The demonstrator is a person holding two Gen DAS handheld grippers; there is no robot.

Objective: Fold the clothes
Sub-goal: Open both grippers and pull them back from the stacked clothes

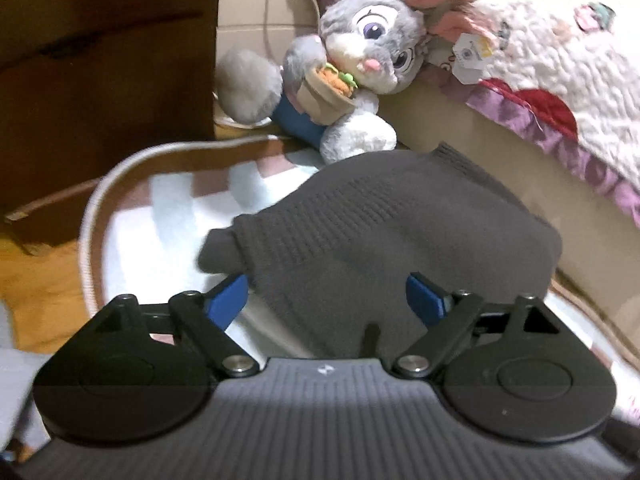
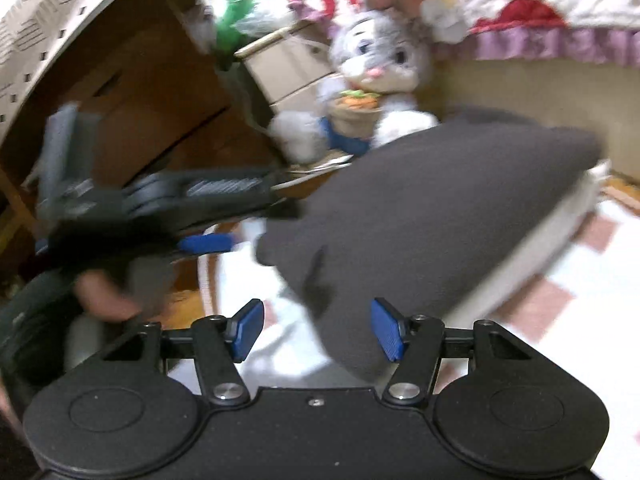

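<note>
Checked rug (image 1: 168, 216) by bed, grey sweater (image 1: 380, 240) centre frame, right view alone shows left gripper (image 2: 208, 244) mid-left, level, both claws spread, right gripper (image 2: 316, 328) low.

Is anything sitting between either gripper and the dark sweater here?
Nothing visible does. The left gripper and the right gripper both stand open with the dark grey sweater directly ahead on the checked mat. The plush rabbit sits beyond it.

Both wrist views look closely over the grey sweater (image 1: 384, 240) (image 2: 420, 216).
</note>
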